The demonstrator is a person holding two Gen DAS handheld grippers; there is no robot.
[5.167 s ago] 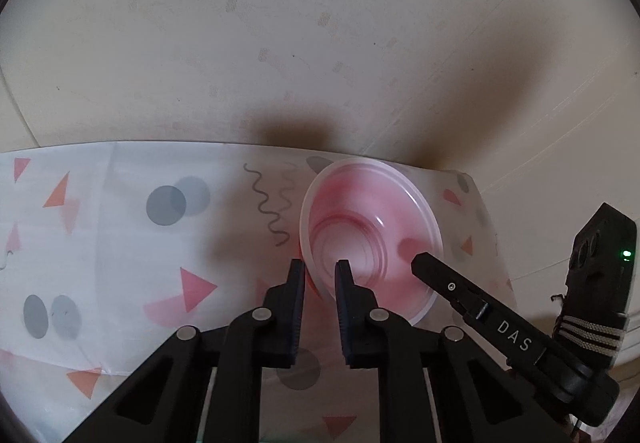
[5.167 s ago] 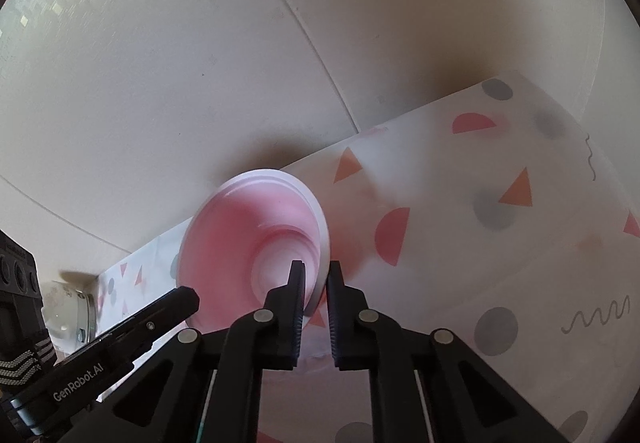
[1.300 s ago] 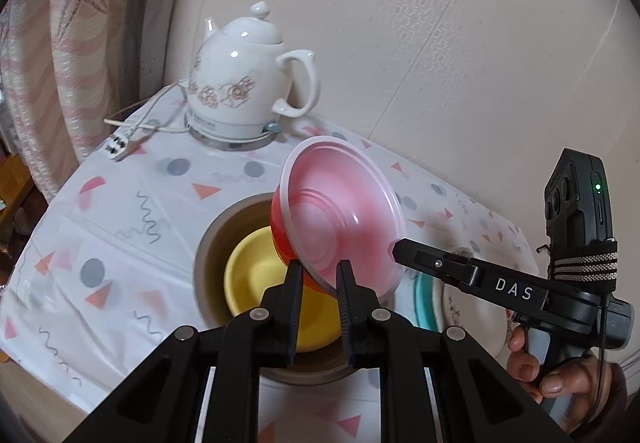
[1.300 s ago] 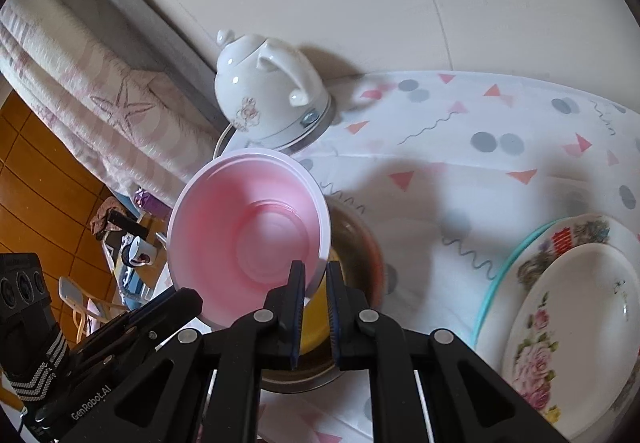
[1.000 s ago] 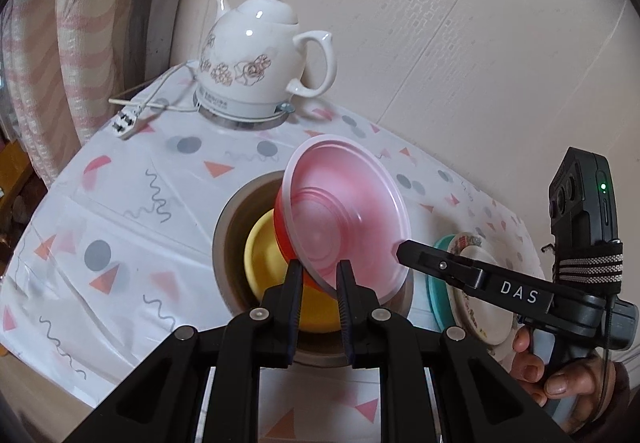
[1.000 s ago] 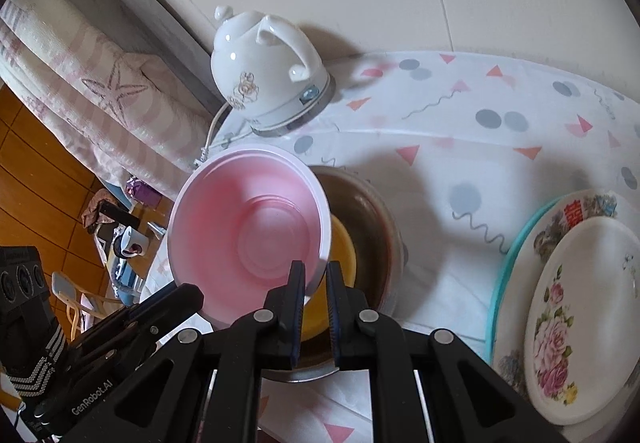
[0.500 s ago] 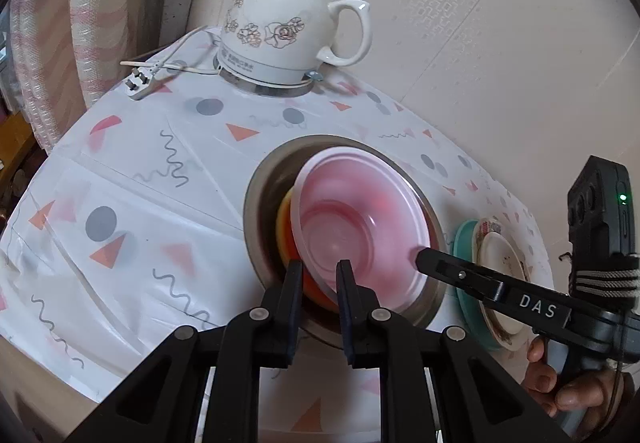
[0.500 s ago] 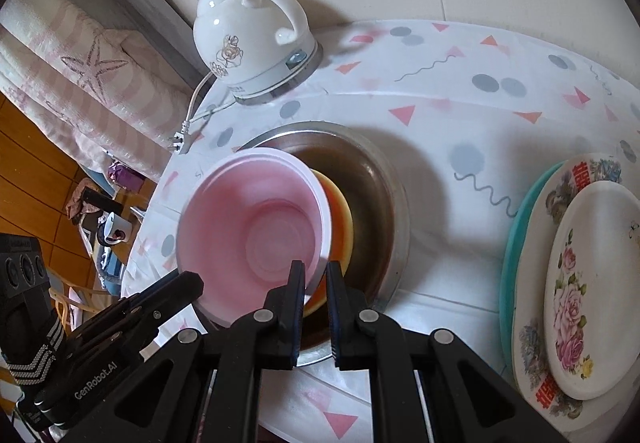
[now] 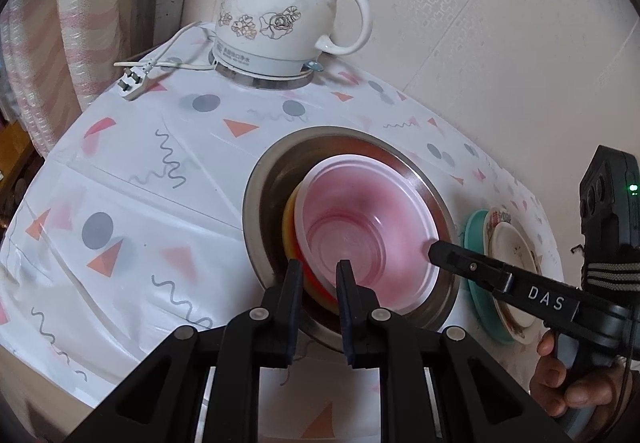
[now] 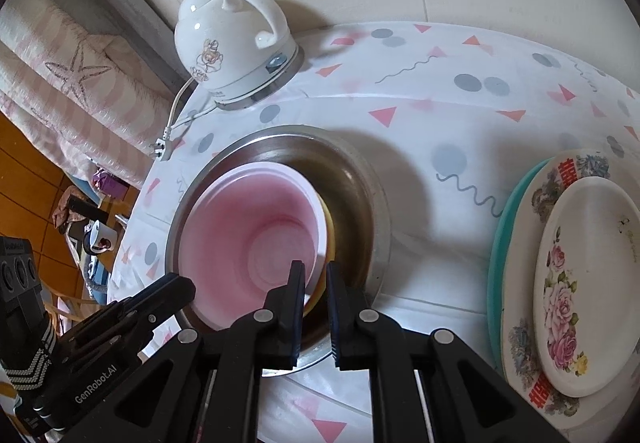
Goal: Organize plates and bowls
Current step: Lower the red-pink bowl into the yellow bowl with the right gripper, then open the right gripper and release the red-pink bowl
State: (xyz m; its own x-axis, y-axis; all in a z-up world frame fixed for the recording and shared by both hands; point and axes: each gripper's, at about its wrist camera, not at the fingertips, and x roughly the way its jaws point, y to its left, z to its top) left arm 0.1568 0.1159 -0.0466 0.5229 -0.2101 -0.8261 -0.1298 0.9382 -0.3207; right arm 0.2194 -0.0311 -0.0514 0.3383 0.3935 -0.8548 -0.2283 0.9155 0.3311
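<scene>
Both grippers, left gripper (image 9: 317, 275) and right gripper (image 10: 311, 277), have jaws pinched narrow on opposite rims of the translucent pink plastic bowl (image 9: 366, 235), now nested on a yellow bowl (image 10: 329, 233) inside the steel basin (image 9: 264, 179). Release remains (plates (image 10: 588, 283) already stacked right of the jaws).

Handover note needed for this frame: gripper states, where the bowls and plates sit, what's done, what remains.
Left gripper: shut on the pink bowl at its near rim.
Right gripper: shut on the same bowl's opposite rim.
Pink bowl sits low over the yellow bowl, inside the steel basin.
Plates already stacked to the right, on the teal plate.
Left: seat the bowl, release both grippers.
</scene>
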